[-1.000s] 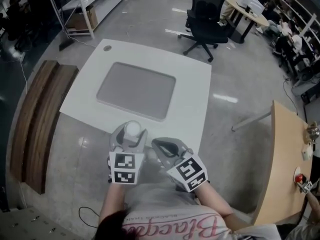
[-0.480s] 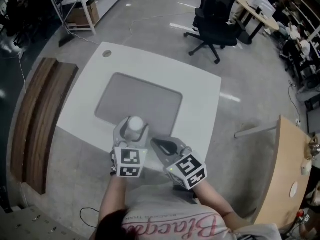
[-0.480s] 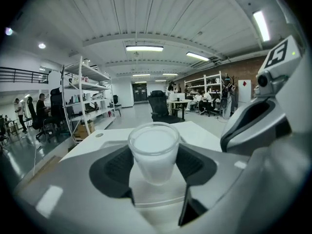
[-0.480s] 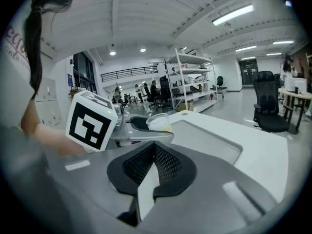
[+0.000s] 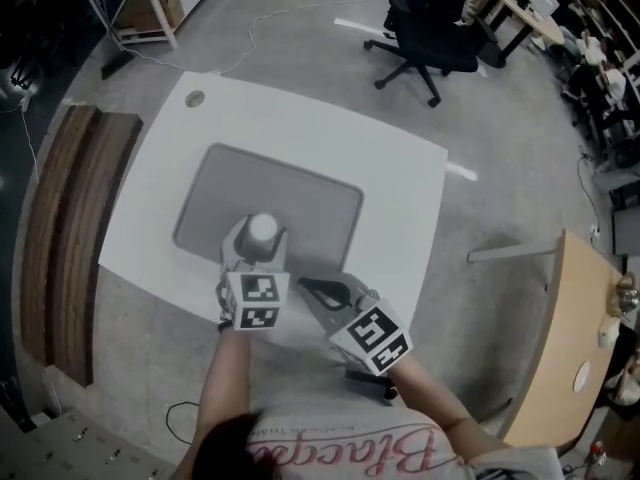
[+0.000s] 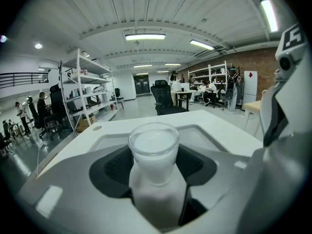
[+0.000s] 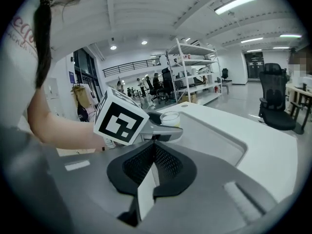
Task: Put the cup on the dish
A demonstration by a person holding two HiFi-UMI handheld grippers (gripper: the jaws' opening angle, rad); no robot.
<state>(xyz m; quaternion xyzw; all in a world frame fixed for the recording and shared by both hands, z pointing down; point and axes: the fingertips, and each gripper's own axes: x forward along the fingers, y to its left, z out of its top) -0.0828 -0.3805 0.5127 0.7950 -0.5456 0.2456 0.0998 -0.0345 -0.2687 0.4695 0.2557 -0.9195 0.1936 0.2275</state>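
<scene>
Gripping a white cup [image 6: 154,152] between its two jaws, the left claw [image 5: 259,247] hangs over the near edge of the white worktop [image 5: 400,198]. The cup stands upright with its open mouth up. It sits over the near side of the grey dish [image 5: 300,193], a wide shallow tray that lies in the middle of the worktop. No view shows whether the cup's base touches the dish.

The right claw [image 5: 312,288] is just beside the left one, at the worktop's near edge and right of the cup. Its jaws are pressed together with nothing between them.

A black office chair [image 5: 435,18] stands on the floor beyond the far right corner. Long wooden boards [image 5: 60,228] lie off the left edge.
</scene>
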